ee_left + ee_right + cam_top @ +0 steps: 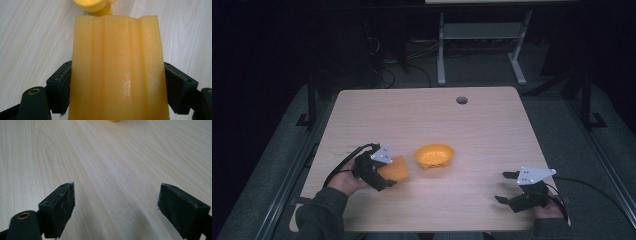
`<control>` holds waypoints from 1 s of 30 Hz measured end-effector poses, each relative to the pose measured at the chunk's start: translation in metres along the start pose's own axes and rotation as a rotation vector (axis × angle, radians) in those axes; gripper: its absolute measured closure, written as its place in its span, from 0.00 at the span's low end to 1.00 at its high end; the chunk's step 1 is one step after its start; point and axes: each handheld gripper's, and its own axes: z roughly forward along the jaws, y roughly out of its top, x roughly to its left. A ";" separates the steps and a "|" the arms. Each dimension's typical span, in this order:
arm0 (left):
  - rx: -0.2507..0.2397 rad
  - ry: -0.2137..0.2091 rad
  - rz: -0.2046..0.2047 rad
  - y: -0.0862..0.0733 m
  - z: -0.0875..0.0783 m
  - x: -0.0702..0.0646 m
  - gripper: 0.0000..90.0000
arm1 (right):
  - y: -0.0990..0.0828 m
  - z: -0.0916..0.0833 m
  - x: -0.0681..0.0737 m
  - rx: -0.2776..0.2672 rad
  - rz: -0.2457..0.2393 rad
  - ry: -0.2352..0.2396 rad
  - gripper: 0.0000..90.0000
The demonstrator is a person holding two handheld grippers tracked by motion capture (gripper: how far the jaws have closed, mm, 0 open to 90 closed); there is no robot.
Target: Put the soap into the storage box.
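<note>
Nearest, item one: right gripper (508,187), held low over the near right corner of the table (492,125), jaws spread wide with nothing between them; in the right gripper view only bare wood grain lies between the black pads (61,207).

Item two: left gripper (384,175), near left of the table, jaws clamped on the sides of a yellow-orange block (396,169). In the left gripper view the block (116,70) is ribbed lengthwise, waxy and slightly translucent, and juts well forward of the jaws. Whether its far end rests on the wood or hangs just above it cannot be told.

Item three: orange bowl (434,155), open side up, just beyond and to the right of the block, close to it but apart; its rim peeks in at the top of the left gripper view (92,5).

Item four: round cable hole (461,100) near the far edge of the table; desk legs and loose cables on the dark floor beyond.

Risks, as judged: the block's surface looks smooth, and the grip sits at its rear, so it could pivot or slip forward out of the jaws. Its leading edge could strike the bowl's rim and push or tip the light bowl, since nothing steadies it.

Markings: no brand, label or writing can be read on any item.
</note>
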 end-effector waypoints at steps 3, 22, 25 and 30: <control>-0.004 0.005 0.014 0.005 -0.002 0.003 0.23 | 0.000 0.000 0.000 0.002 -0.002 0.001 0.15; -0.009 0.004 0.052 0.034 -0.002 0.017 0.23 | 0.000 -0.001 0.000 -0.006 0.002 -0.004 0.15; -0.001 0.001 0.065 0.038 -0.002 0.020 0.23 | 0.000 -0.001 -0.001 -0.007 0.002 -0.004 0.15; -0.006 -0.001 0.065 0.044 0.000 0.025 0.23 | 0.000 -0.002 -0.001 -0.010 0.002 -0.006 0.15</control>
